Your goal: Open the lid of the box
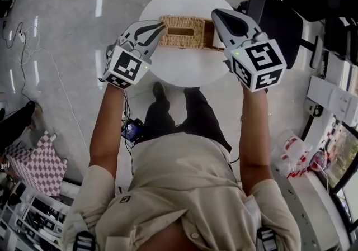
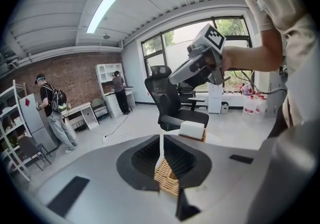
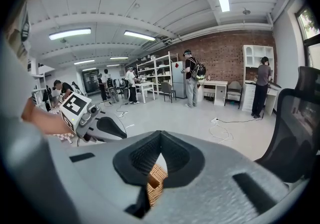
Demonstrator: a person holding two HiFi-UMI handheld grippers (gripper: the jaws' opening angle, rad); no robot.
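A wicker box (image 1: 182, 32) with a slot in its lid lies on the round white table (image 1: 184, 71). My left gripper (image 1: 161, 25) hovers at the box's left end, jaws shut, with nothing seen between them. My right gripper (image 1: 215, 14) hangs over the box's right end, also shut and empty. In the left gripper view the shut tips (image 2: 161, 135) point over the wicker weave (image 2: 167, 178), with a white block on a wicker piece (image 2: 192, 130) beyond. The right gripper view has its shut tips (image 3: 160, 133) above a box corner (image 3: 155, 183).
A black office chair (image 1: 279, 15) stands close to the table's far right. Cables (image 1: 33, 48) trail over the grey floor at the left, near a checkered object (image 1: 39, 160). Several people stand by shelves and desks (image 3: 192, 83) far off in the room.
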